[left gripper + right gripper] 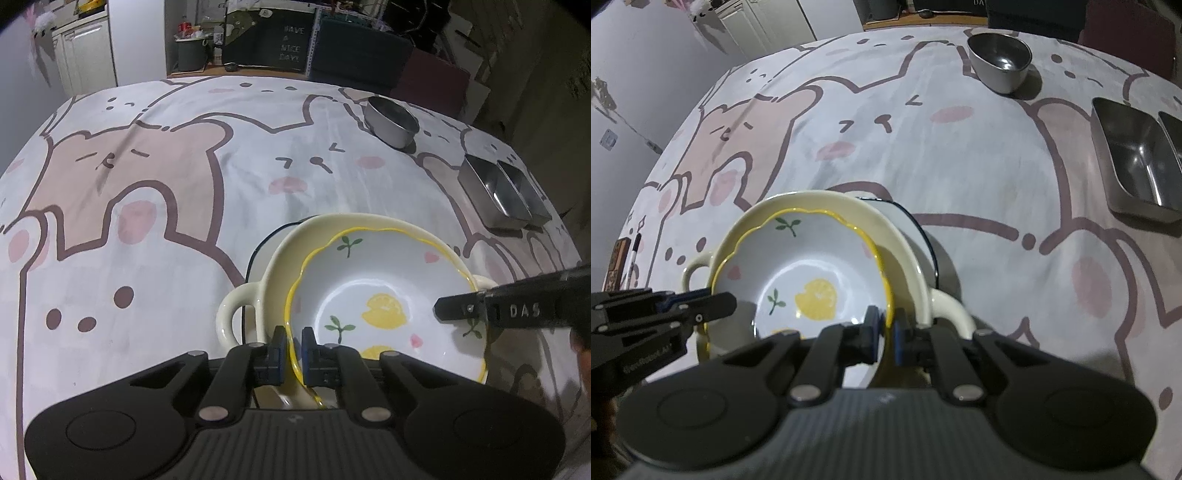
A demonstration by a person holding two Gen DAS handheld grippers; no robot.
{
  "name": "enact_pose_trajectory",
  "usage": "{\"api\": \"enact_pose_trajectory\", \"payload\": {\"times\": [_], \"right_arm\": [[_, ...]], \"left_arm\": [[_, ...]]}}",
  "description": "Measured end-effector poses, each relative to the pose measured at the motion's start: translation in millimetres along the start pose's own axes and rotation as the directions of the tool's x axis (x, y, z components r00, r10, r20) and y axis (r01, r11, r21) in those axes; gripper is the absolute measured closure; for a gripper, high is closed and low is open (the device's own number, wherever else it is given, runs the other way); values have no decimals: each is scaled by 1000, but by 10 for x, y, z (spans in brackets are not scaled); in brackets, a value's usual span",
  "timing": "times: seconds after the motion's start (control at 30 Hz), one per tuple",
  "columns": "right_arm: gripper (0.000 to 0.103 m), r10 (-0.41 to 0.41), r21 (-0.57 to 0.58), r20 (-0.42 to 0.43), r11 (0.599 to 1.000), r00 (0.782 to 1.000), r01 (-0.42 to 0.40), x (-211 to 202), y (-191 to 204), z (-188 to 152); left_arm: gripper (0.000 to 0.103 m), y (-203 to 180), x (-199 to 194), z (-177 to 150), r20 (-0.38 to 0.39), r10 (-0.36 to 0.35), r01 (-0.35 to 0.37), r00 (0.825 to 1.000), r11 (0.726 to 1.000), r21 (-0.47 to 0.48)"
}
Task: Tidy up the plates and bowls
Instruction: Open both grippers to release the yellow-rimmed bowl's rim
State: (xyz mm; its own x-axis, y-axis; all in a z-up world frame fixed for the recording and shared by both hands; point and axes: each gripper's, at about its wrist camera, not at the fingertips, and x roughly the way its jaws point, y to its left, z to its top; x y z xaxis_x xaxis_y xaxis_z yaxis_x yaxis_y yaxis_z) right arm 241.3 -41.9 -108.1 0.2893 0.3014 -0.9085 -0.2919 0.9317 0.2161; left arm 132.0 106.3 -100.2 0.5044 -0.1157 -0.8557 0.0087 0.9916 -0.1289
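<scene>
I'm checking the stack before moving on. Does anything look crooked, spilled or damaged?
The lemon-print bowl sits tilted and off-centre in the cream handled bowl, pinched at opposite rims by the left gripper and right gripper. No spill or crack shows.

The lemon bowl [384, 295] covers most of the cream two-handled bowl [280, 254] beneath it, and that one hides nearly all of a white dish with a dark rim [266, 243] behind it, leaving only an arc showing. In the right wrist view the second steel tray [1172, 129], right of the first steel tray [1134, 158], is cut by the frame edge. Left of the lemon bowl, small objects at the table edge [622, 262], possibly a pen, are too small to identify.
</scene>
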Motion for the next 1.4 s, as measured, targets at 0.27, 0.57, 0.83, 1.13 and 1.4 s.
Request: {"api": "enact_pose_trajectory", "payload": {"times": [0.27,0.57,0.83,1.13,1.4], "right_arm": [[89,33,36,20,999,999,-33,-134,-100,47],[90,45,36,16,998,999,-46,-181,-134,-4],[96,27,-6,22,1000,999,-27,-174,-40,-58],[95,23,-23,18,999,1000,-22,-183,-21,-115],[82,11,-39,52,999,999,-9,-288,11,-119]], "left_arm": [[93,-40,-14,-12,6,14,-14,1000,1000,26],[93,-33,-8,-8,5,13,-13,1000,1000,20],[95,34,9,32,9,-4,4,1000,1000,-28],[96,22,24,55,7,6,-6,1000,1000,-26],[78,20,-98,50,23,-7,8,1000,999,-42]]}}
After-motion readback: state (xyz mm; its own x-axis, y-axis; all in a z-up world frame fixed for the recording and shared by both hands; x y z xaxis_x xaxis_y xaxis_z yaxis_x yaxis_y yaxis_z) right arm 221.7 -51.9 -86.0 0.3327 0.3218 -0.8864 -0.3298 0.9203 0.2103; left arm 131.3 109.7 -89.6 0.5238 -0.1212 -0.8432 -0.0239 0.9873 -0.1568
